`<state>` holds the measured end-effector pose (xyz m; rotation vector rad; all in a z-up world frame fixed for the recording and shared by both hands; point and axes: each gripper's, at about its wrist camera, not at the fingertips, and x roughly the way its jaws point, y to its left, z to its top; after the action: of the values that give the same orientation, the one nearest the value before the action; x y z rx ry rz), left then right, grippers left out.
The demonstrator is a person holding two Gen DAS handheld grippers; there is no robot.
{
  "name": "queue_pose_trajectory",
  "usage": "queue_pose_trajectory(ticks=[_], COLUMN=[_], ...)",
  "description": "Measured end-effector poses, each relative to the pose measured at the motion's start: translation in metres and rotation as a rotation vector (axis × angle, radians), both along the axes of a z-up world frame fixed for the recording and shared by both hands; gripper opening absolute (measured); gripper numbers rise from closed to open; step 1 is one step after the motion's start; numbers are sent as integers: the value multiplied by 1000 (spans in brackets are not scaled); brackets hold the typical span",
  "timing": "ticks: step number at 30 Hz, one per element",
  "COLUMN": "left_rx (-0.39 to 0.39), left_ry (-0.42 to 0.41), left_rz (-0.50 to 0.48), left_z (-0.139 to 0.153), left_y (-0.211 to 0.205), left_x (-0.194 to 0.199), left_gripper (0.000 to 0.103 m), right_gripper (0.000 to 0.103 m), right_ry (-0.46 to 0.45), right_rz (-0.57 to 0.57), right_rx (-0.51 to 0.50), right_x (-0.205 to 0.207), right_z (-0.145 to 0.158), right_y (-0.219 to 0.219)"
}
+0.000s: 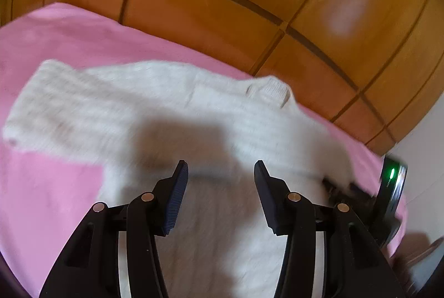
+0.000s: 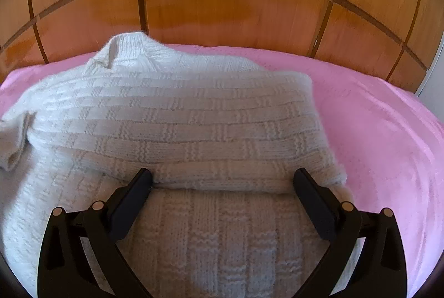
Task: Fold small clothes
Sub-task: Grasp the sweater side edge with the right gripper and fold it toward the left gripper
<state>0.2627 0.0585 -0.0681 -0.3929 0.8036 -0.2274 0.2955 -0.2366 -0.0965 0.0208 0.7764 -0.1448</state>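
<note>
I judge the fold half made: a flap of the white knit sweater [image 2: 172,115] lies doubled over its body on the pink bed cover [image 2: 383,131]. My left tongs [image 1: 220,173] hang empty, half spread, above the knit. My right tongs [image 2: 222,178] stand wide, the folded edge at twelve o'clock between them, ungripped. Next I should pinch that edge.

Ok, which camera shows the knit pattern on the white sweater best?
The right wrist view: the white sweater is sharp, its blocked knit rows clear. The left wrist view shows it motion-blurred, the pattern lost.
</note>
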Motion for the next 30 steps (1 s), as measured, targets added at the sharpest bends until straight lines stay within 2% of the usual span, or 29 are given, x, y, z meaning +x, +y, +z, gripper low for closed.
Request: queue_pose_trajectory(ticks=[1,3,5,6,8,10,14,15,17,18,19,24,27,30], left_rx=[9,44,56,55,69,64,46,54,60,63,67,76,88,94], left_ry=[-2,-3,3,10,17,4,-6,-11,-21,-24,-25,-33,-32,-31], left_rz=[0,2,2,0,1,1,8,7,-3,-4,-4,-15,-14,-15], left_z=[-3,-10,-21,-24,-33,-36,-43,-43,-44,-45,-45,-46,-46,-46], left_y=[-2,2,4,3,4,5,8,7,5,4,4,1,-1,-2], left_x=[-5,-21,-31,-33,-36,-38,-40,-40,-40,-41,-41,-41,-42,-42], left_gripper=[48,48,48,48,48,48,48,49,52,52,52,57,57,57], right_gripper=[101,98,86,83,69,61,59,53,31,14,6,6,6,6], right_ry=[-1,-38,-22,7,101,174,228,228,239,238,223,29,-71,-135], right_rz=[2,94,204,267,400,470,489,490,491,489,486,507,459,383], right_rx=[15,153,280,342,459,493,479,468,446,431,414,413,402,395], right_x=[-1,-9,-10,-7,4,15,41,47,57,59,55,38,33,30], right_z=[4,19,28,29,25,17,4,4,8,13,18,79,112,127], right_y=[1,11,33,47,85,120,168,178,193,196,198,179,152,116])
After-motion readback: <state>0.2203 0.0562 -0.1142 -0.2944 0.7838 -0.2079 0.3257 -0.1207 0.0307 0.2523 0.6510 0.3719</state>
